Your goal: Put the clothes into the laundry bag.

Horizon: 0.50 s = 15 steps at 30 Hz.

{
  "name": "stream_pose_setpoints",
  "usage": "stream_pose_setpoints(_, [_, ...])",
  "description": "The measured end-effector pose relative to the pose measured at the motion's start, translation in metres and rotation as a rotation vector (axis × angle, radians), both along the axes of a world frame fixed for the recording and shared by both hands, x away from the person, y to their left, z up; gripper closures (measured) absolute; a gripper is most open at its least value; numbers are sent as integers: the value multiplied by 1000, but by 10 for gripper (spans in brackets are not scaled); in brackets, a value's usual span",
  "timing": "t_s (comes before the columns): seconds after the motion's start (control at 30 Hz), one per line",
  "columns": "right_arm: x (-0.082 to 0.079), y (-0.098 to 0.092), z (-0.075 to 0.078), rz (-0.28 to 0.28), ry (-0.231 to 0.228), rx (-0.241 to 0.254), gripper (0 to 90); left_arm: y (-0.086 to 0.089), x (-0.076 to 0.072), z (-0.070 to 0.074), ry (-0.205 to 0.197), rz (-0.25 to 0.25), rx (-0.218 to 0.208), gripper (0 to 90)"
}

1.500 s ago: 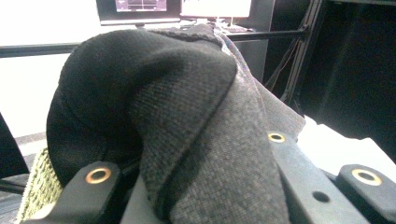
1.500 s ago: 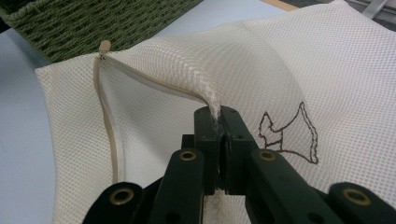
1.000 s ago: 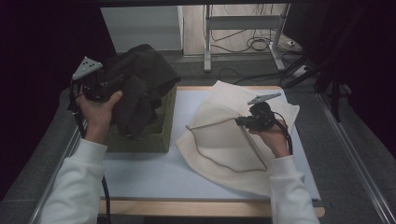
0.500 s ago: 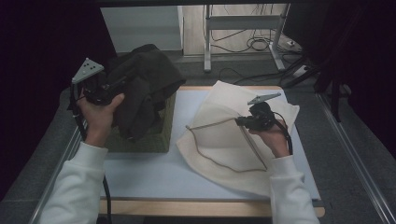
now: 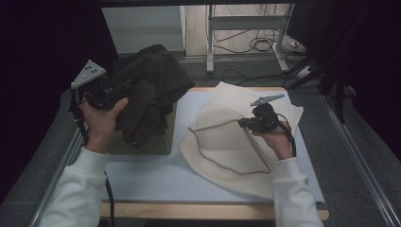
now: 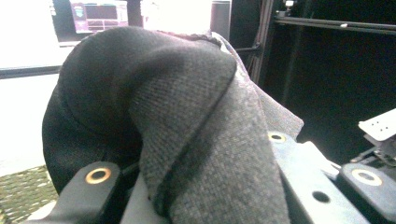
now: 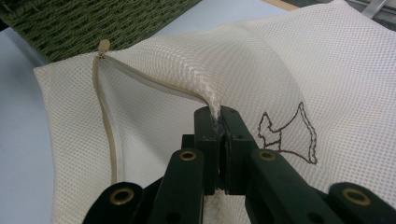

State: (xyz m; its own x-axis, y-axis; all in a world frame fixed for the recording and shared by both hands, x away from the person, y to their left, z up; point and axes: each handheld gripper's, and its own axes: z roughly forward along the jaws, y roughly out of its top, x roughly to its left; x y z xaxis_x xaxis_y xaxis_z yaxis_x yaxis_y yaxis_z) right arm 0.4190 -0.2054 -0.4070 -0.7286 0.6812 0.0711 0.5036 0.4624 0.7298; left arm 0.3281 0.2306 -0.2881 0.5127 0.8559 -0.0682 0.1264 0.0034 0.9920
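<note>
Pale blue sheeting covers the table (image 5: pixel 156 179), which carries everything here. Largest on it is the cream-white mesh laundry bag (image 5: pixel 236 142), lying flat toward the right with its beige zipper edge (image 7: pixel 108 130) parted into a mouth that faces the left side. A small brown outline figure (image 7: pixel 287 133) is stitched on its mesh. Next comes the dark charcoal knitted garment (image 5: pixel 146 94), bunched and lifted above the olive-green woven basket (image 5: pixel 142 144) that sits at the table's left; most of the cloth hangs down over the basket's rim, so it looks freshly drawn out and, by my reading, bound for the bag.

The left tongs (image 5: pixel 101 97) are clamped on a thick fold of that garment; in the left gripper view the grey knit (image 6: pixel 187 140) bulges up between the jaws, which stand a little apart only because of the wad they pinch. Holding it high keeps the trailing cloth free of the basket.

The right tongs (image 7: pixel 217 126) are closed tight on the upper lip of the bag's opening, raising it into a ridge. That lift seems meant to keep the mouth gaping so the garment can be fed in with one hand. Smallest is the beige zipper pull (image 7: pixel 104 45), resting at the far end of the opening near the basket.
</note>
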Motion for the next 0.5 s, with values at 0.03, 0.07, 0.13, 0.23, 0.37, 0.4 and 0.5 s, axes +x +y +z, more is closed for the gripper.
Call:
stream_pose_setpoints(0.03, [0, 0, 0, 0, 0, 0, 865, -1, -1, 0, -4, -6, -1, 787])
stream_pose_setpoints(0.07, [0, 0, 0, 0, 0, 0, 866, -2, -2, 0, -3, -11, -1, 787])
stream_pose_setpoints(0.13, [0, 0, 0, -1, 0, 0, 865, -4, -3, 0, 1, -20, -5, 787])
stream_pose_setpoints(0.23, [0, 0, 0, -1, -1, -1, 865, -6, -4, 0, 3, -33, -7, 787])
stream_pose_setpoints(0.37, [0, 0, 0, -2, -1, -1, 865, -9, -6, -1, 0, -48, -11, 787])
stream_pose_setpoints(0.4, [0, 0, 0, -2, 0, 0, 865, -10, -6, -1, 1, -52, -15, 787])
stream_pose_setpoints(0.5, [0, 0, 0, -2, -2, 0, 865, -12, -8, -1, 1, -61, -11, 787])
